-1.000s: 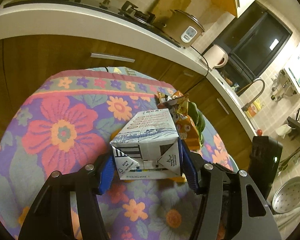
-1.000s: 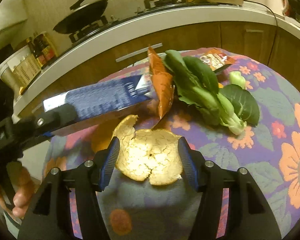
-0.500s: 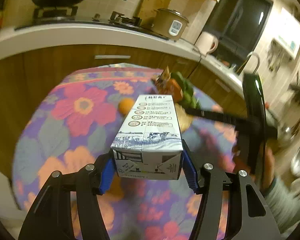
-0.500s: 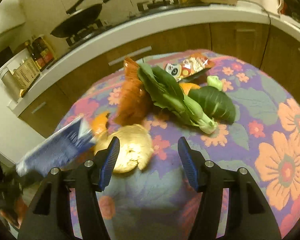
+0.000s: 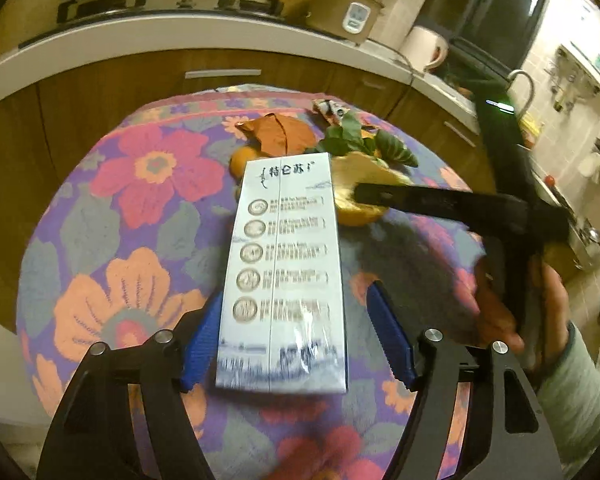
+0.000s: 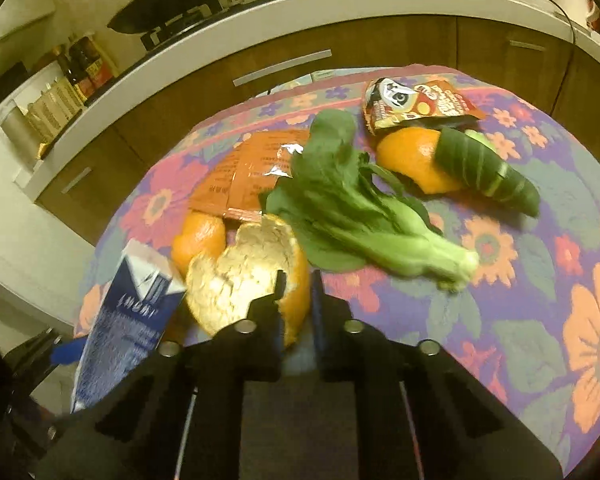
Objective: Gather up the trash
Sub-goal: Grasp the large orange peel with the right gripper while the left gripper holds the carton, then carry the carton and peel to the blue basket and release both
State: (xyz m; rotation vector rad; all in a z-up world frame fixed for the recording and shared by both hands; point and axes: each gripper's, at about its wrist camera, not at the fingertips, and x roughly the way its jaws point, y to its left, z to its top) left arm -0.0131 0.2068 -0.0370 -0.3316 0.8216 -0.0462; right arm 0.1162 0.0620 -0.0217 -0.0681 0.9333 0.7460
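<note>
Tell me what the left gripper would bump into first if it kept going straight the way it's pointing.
The milk carton. It lies between the open pads of the left gripper, which have just been opening, and stretches straight ahead. Past its far end sit orange peel and an orange wrapper, though depth there is hard to judge.

- Milk carton [image 5: 284, 276]: white top, blue side, between the blue pads [image 5: 390, 340].
- Peel [image 6: 244, 276] at the tool tips: orange outside, pale inside.
- Tablecloth [image 6: 540, 320] beneath: purple, floral.
- Leafy greens [image 6: 352, 216] ahead: green.
</note>
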